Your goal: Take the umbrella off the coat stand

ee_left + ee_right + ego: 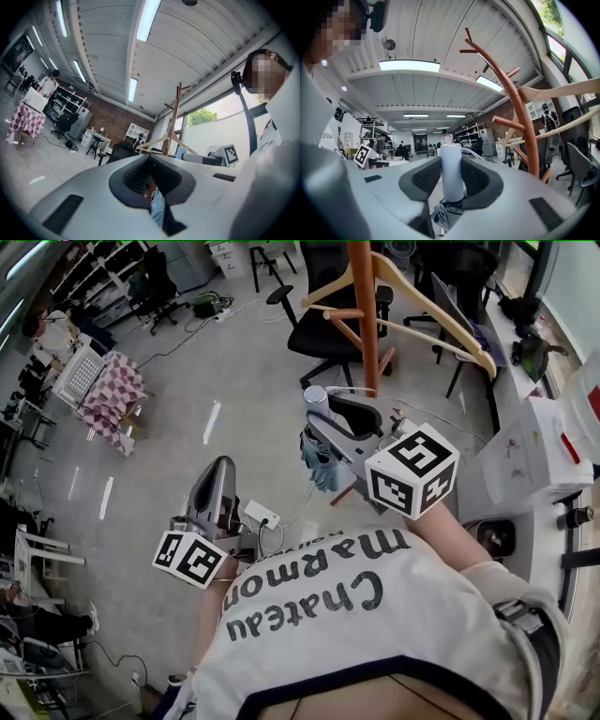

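Upright, folded umbrella (451,183), pale cylindrical handle on top, blue canopy bunched below, handle clamped in right gripper (451,163), just beside coat stand (520,108), left gripper (149,157) closed, empty.

A checkered-cloth table (112,395) stands well apart from a black office chair (323,334).

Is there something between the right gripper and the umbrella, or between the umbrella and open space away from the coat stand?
Nothing visible. The right gripper holds the umbrella by its handle, and the coat stand rises to its side, apart from it.
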Demonstrator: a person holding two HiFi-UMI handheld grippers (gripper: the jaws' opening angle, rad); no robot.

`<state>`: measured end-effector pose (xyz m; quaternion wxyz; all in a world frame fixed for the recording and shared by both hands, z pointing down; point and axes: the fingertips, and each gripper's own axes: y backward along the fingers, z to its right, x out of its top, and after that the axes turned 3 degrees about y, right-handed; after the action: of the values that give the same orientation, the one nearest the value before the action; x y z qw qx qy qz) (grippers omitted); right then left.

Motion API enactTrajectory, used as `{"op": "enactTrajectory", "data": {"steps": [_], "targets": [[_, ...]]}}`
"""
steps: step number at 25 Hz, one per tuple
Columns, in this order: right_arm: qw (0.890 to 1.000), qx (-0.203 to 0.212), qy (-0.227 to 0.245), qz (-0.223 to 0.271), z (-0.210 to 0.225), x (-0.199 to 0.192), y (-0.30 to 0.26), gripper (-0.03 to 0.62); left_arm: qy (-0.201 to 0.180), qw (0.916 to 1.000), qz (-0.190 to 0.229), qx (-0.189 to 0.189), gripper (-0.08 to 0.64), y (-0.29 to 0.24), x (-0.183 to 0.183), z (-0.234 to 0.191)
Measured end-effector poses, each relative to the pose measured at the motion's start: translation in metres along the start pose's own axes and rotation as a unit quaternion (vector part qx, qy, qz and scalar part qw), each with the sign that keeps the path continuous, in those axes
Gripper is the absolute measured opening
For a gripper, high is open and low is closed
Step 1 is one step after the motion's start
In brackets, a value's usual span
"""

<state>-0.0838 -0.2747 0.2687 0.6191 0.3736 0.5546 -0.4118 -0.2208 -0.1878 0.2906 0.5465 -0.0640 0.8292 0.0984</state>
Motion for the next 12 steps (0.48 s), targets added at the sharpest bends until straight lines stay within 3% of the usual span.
{"op": "enactTrajectory", "data": {"steps": [12], "targets": [[0.994, -0.102, 0.004, -0.030, -0.006, -0.023, 0.035, 0.152, 0.016, 0.9982, -0.021, -0.053, 0.025, 0.012, -0.011, 0.012]]}}
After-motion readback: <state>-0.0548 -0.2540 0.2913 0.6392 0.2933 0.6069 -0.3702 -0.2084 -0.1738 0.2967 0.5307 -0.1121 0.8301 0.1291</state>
